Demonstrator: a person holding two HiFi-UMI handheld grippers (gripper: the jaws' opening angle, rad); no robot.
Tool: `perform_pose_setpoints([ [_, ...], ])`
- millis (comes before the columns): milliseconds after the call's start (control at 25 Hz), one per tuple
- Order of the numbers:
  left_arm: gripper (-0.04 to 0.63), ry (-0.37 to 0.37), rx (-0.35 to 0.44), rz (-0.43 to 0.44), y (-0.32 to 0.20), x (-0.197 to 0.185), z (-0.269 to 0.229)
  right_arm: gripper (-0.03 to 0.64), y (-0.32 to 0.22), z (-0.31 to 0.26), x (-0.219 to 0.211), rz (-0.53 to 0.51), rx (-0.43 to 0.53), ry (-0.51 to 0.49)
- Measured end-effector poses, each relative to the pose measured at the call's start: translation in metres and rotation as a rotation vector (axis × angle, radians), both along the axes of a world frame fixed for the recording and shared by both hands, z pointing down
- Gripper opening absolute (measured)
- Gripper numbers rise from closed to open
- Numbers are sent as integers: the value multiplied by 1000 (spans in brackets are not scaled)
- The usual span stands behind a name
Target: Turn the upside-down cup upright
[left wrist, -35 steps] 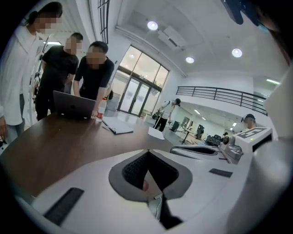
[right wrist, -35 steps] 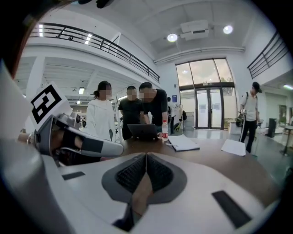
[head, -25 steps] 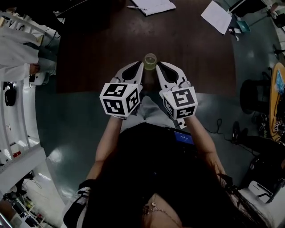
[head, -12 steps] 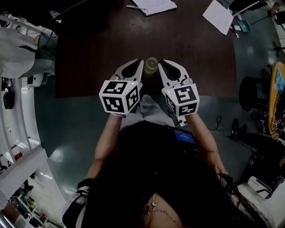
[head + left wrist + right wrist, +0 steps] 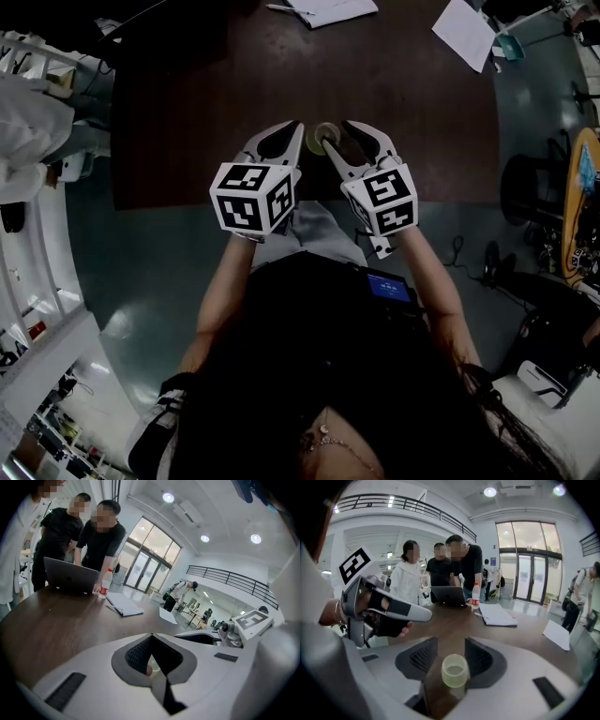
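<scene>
A small yellow-green translucent cup (image 5: 454, 670) stands upright, mouth up, on the dark wooden table (image 5: 454, 620). It sits between the jaws of my right gripper (image 5: 451, 641), which are opening, and the pads no longer press on it. In the head view the cup (image 5: 327, 137) is near the table's front edge, inside the right gripper (image 5: 336, 134). My left gripper (image 5: 150, 635) is just left of it with its jaw tips together and nothing held. It also shows in the head view, left gripper (image 5: 296, 127), and in the right gripper view, left gripper (image 5: 386, 607).
A laptop (image 5: 449, 596), a water bottle (image 5: 476, 596) and an open notebook (image 5: 497, 614) lie at the table's far end, where several people stand. Loose paper (image 5: 466, 33) lies at the far right. The table's near edge (image 5: 187, 202) runs just behind the grippers.
Both grippers came back toward the table's near edge and sank, bringing the cup with them. The right jaws, shut on the cup before, have now spread apart around it.
</scene>
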State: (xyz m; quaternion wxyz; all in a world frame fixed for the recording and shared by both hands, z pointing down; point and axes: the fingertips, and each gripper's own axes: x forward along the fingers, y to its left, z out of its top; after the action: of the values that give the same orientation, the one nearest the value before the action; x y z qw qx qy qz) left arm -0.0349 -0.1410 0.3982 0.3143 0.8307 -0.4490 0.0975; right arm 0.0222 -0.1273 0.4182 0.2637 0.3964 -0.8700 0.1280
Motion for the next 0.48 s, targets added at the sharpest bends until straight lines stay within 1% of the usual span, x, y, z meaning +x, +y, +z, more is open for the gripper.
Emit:
perform_pose_setpoints([
  [80,2,-1,-10,4,-2,-2,3,205,-2,12,-5,-31,-26,37],
  [120,2,-1,-15,5,-3,-3,5,238,-3,19,-8,-48,-37,62],
  [200,2,-2,-23,5,-5,-6,8,275,-4,34,-14,-81,-62,114],
  [360,2,-6,-40,2,-5,-8,12,312,-4,62,-16,-120,-129,192],
  [480,2,-8,-52,-2,-4,-8,14,324,-4,78,-12,-127,-164,237],
])
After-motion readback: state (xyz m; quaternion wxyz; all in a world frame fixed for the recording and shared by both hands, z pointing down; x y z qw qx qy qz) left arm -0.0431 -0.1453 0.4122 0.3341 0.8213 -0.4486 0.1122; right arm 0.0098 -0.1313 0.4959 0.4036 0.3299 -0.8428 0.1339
